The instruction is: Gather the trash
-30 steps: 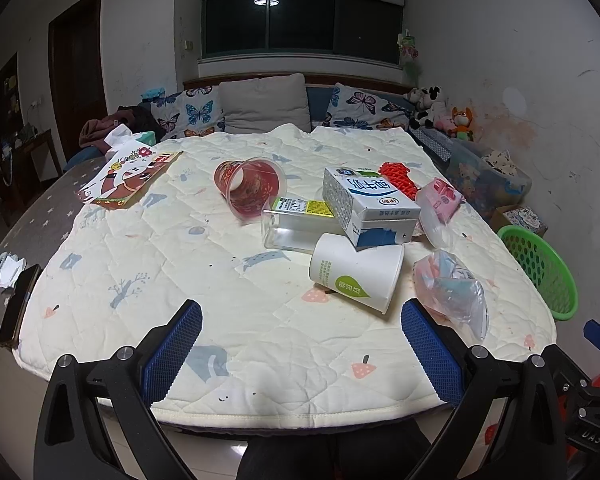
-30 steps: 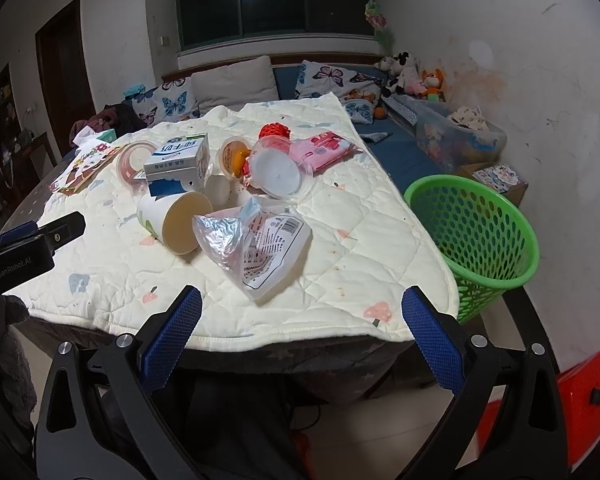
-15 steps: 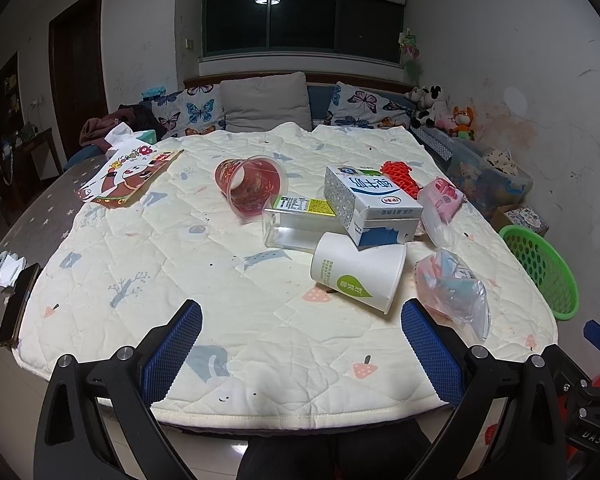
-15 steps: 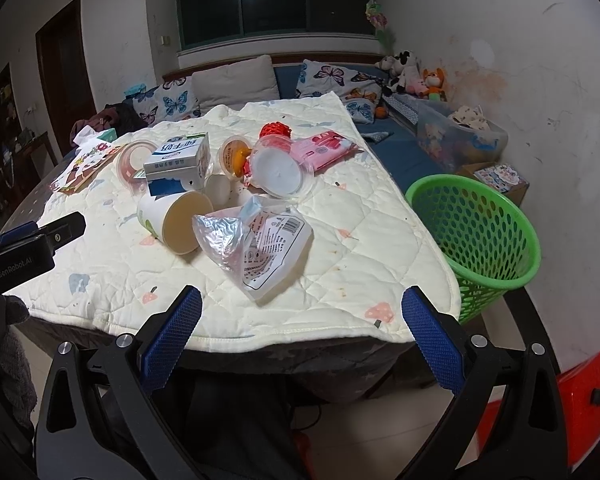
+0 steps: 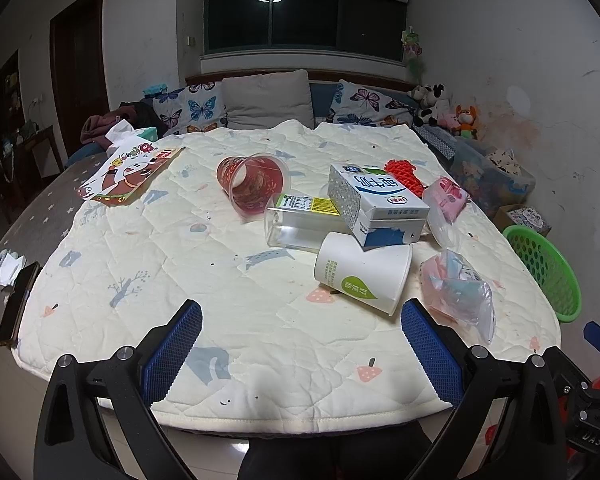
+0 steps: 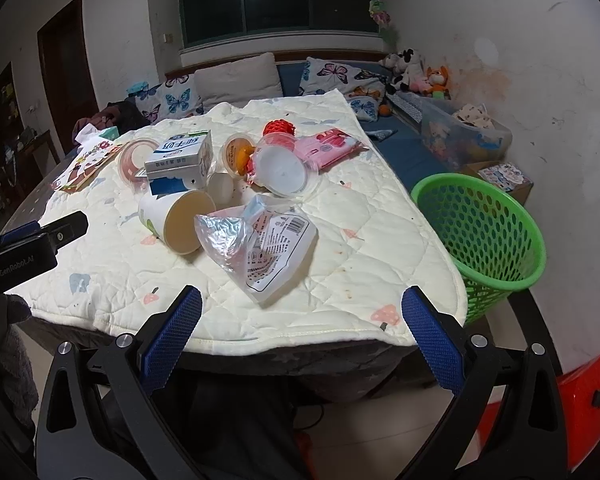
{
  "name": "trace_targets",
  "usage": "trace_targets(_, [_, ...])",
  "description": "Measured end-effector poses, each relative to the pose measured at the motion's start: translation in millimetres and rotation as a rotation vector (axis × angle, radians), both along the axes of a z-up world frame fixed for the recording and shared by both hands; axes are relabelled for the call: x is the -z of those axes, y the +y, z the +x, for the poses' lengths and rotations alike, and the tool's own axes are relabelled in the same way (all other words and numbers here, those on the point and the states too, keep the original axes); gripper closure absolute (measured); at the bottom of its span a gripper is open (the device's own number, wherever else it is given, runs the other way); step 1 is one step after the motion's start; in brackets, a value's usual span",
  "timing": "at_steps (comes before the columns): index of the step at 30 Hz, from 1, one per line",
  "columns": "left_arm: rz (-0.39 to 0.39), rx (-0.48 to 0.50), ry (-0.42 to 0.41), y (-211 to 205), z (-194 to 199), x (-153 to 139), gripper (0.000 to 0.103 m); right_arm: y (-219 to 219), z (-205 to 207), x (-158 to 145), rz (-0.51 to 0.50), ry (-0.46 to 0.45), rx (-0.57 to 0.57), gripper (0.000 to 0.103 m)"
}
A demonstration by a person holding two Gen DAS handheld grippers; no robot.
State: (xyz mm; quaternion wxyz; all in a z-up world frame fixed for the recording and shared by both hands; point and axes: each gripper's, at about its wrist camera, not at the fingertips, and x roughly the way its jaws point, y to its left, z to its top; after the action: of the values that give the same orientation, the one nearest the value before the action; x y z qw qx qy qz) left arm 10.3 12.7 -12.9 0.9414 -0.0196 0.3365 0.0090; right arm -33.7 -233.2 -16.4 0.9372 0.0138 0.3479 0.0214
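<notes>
Left gripper (image 5: pixel 300 344) jaws wide apart, empty, hovering at near table edge.

Red-tinted plastic cup (image 5: pixel 254 184) on its side: light, thin, crushable; pinch rim.

Clear box (image 5: pixel 300 226), milk carton (image 5: pixel 374 204): stiff; grip across narrow faces.

Paper cup (image 5: pixel 362 272) lying: light; squeeze wall gently.

Crinkled plastic bag (image 6: pixel 256 248): limp, slippery; pinch bunched fold.

Right gripper (image 6: pixel 300 332) spread, empty.

Green basket (image 6: pixel 480 224) beside table, right.

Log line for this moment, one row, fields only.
phase: pre-grasp | left gripper: open, empty | right gripper: open, empty | nearest trash: plastic bag, paper cup | green basket: beside table, no trash visible inside
</notes>
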Motion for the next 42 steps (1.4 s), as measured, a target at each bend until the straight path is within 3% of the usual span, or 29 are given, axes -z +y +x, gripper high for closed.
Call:
trace_targets(16, [0.001,-0.002,0.018,6,10,4,0.006,1,13,0,0.004,0.01,-0.022,0.004])
trace_targets(42, [0.005,-0.011,0.086,11,64,1,0.006,20,56,11,0.008,0.063,-0.121,0.004])
